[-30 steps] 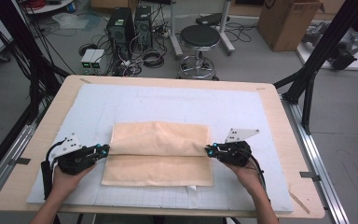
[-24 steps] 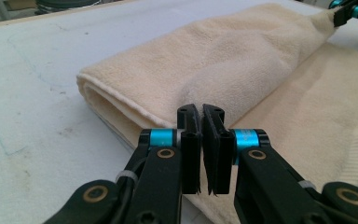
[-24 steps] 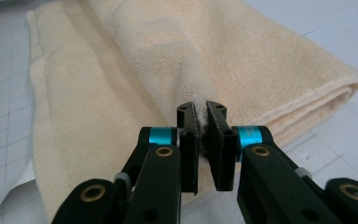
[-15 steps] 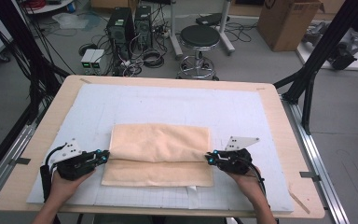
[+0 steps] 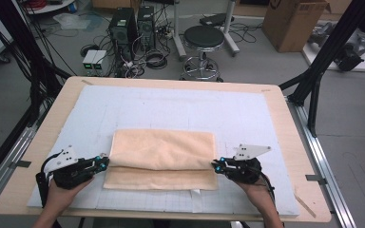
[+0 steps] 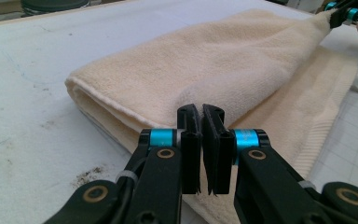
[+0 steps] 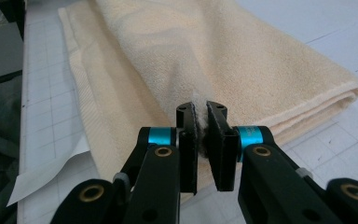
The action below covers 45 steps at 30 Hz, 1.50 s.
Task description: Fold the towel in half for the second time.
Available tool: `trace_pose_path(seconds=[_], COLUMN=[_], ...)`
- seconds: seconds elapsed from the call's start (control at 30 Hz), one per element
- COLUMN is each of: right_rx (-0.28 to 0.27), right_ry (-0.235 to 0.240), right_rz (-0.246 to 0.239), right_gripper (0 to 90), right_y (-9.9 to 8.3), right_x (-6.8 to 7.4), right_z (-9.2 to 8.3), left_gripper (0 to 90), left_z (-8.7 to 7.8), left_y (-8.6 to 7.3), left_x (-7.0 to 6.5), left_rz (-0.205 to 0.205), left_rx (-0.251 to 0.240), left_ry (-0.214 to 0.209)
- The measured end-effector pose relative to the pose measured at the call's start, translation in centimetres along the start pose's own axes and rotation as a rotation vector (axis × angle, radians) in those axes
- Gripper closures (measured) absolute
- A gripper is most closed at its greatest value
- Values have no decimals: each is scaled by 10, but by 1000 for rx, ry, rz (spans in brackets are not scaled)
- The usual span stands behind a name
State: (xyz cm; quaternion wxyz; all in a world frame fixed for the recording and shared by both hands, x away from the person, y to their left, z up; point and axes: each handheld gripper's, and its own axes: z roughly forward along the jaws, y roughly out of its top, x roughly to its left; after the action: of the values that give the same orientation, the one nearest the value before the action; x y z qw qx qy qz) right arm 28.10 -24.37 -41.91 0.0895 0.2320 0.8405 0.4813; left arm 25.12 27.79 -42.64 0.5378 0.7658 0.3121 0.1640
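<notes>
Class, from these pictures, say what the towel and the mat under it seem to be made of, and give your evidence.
Towel: likely cotton terry, matte cream; looped nap, woven border band, soft rounded fold. Mat: probably foam or felt-like sheet, dull white; slightly fuzzy surface with faint printed grid lines and stains. Exact material unclear.

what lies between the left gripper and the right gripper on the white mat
The folded cream terry towel spans the whole stretch in the high view; the left gripper pinches its left edge, the right gripper its right.

Right gripper (image 7: pixel 200 122) fingers pinching folded beige towel (image 7: pixel 223 60) corner, gridded mat (image 7: pixel 51 116), paper tag (image 7: pixel 51 172)
</notes>
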Motion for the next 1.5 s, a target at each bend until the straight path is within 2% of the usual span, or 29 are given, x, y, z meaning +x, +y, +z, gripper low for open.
trace_pose_path(seconds=[0.5, 0.63, 0.7, 1.07, 1.5], right_rx=[-16, -11, -3, 18, 40], right_ry=[25, 26, 36, 64, 80], right_rz=[-24, -39, -30, -46, -58], right_gripper=[836, 836, 836, 835, 834], right_y=[-3, -5, -6, -11, -17], right_x=[10, 12, 15, 22, 29], right_z=[-10, -12, -13, -16, -18], left_gripper=[853, 853, 853, 853, 853], left_z=[-11, -14, -16, -22, -28], left_y=[-5, -7, -7, -12, -17], left_x=[-13, -16, -18, -25, -31], left_rz=[19, 23, 30, 35, 43], left_rx=[9, 16, 21, 39, 59], left_ry=[-25, -29, -32, -41, -56])
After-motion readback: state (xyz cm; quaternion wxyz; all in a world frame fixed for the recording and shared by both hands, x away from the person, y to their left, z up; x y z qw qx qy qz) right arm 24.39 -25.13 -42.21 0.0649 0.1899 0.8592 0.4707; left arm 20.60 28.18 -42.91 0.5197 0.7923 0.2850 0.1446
